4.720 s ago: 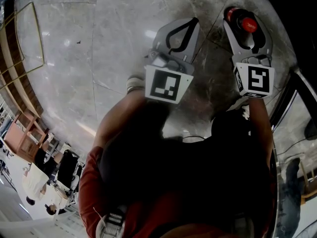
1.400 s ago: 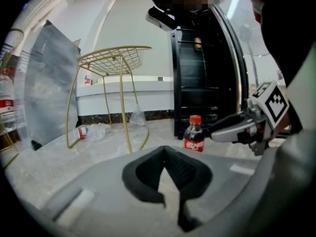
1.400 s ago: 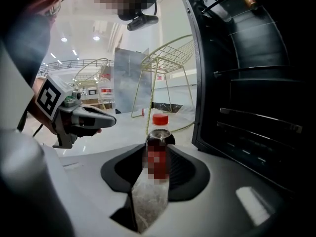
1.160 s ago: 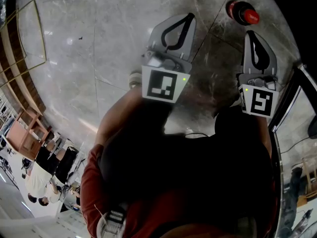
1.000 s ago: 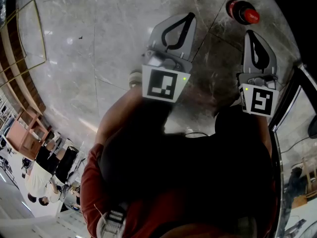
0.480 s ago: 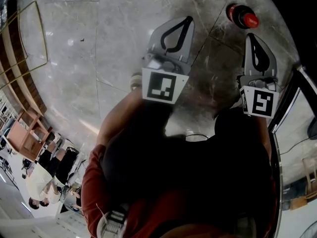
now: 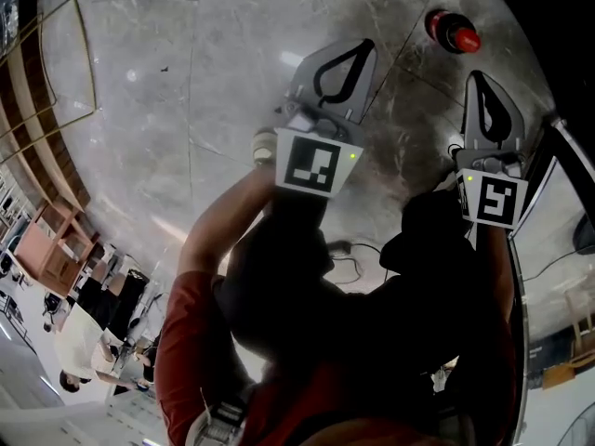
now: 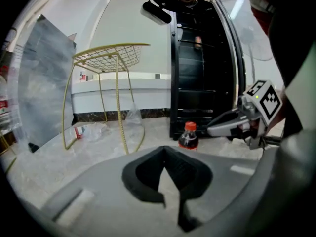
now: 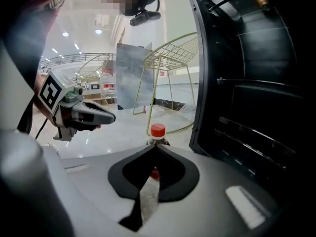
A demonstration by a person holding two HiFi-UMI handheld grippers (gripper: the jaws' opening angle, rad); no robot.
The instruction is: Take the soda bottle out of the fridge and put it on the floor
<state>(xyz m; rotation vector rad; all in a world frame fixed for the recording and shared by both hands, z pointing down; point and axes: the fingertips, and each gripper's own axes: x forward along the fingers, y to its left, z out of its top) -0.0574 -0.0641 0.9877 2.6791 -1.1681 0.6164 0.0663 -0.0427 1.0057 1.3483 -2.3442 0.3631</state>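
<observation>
The soda bottle (image 7: pixel 453 31) stands upright on the marble floor (image 7: pixel 139 110). It has a red cap and dark contents, and nothing touches it.

1. Right gripper (image 7: pixel 479 75): the jaws are fully closed, tip against tip, with nothing between them. It hangs near the bottle on the person's side, clear of it and pointing at it. In the right gripper view the red cap shows just above the closed tips.
2. Left gripper (image 7: pixel 361 49): the jaws are also closed and empty. It is held to the left of the bottle, farther from it than the right gripper.
3. Black fridge (image 8: pixel 202 73): it stands just behind the bottle with its door open.
4. Gold wire-frame table (image 8: pixel 111 58): it stands left of the bottle, well apart from it.
</observation>
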